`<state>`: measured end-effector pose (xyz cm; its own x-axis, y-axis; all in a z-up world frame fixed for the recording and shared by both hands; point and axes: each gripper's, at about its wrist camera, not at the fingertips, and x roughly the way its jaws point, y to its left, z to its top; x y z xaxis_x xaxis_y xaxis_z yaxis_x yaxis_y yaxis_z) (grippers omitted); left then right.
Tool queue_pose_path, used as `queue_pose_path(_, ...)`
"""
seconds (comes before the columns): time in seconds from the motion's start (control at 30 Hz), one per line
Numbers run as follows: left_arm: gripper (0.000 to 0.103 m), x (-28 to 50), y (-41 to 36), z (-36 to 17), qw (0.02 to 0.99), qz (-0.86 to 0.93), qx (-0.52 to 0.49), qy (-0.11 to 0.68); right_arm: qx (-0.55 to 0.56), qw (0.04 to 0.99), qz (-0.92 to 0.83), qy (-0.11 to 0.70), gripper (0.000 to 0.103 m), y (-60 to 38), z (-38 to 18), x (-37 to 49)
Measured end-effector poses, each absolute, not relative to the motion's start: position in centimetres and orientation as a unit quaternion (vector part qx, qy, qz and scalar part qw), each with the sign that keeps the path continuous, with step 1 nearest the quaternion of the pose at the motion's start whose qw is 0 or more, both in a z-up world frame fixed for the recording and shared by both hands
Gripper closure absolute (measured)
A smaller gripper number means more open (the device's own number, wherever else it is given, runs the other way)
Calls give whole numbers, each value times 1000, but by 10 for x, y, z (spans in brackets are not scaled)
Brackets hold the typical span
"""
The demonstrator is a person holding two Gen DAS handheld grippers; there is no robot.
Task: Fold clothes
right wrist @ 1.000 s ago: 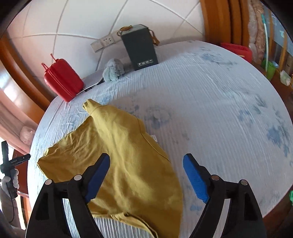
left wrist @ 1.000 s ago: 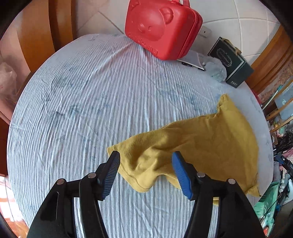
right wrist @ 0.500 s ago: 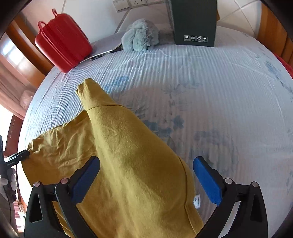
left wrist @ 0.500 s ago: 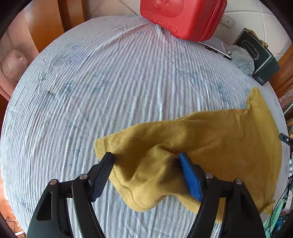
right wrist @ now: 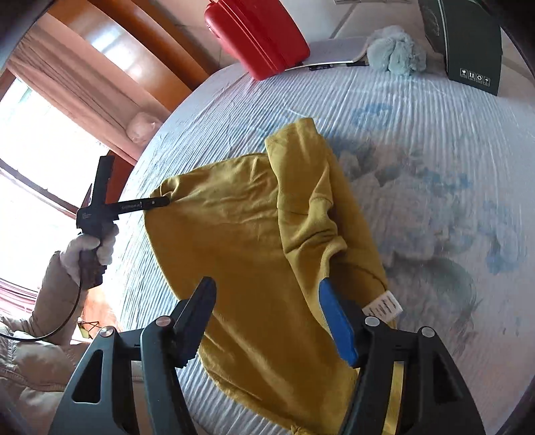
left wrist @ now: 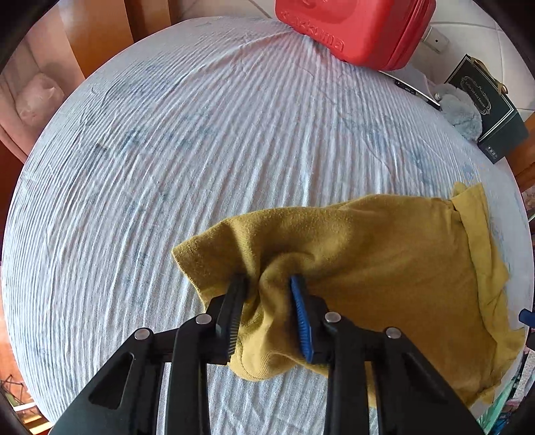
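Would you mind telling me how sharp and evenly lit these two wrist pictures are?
Left wrist view: sharp, softly lit; fisheye bends the bed into a dome, dark corners. Right wrist view: the window at the left is blown out white, the bedsheet print at the right is smeared by motion blur, while the yellow garment stays fairly crisp.

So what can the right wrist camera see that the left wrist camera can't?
Only the right wrist view shows the person's gloved hand holding the left claw, plus the garment's white label. Only the left wrist view shows cloth bunched between the closing left claw's pads. Both show the yellow garment, striped bedsheet, red suitcase, dark box and grey plush toy.
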<state>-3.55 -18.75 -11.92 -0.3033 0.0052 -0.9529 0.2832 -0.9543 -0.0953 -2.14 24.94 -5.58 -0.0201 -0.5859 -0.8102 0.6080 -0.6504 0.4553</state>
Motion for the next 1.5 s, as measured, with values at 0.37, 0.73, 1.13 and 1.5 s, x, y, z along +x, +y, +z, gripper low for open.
queue_pose_path(0.37,72,-29,-192,-125,82,-800,583,117,541,370,-755,33,49,212,-62,-77)
queue_pose_path(0.73,96,-33,-165,-92,97,-834,540,55,476,288,-806,200,98,187,-60,-78)
queue_pose_path(1.13,46,-165,-120,-48,35,-860,502,82,466,11,-885,12,42,437,-33,-209)
queue_pose_path(1.5,46,-98,-129,-82,9,-836,547,52,507,67,-857,-64,38,446,-71,-76)
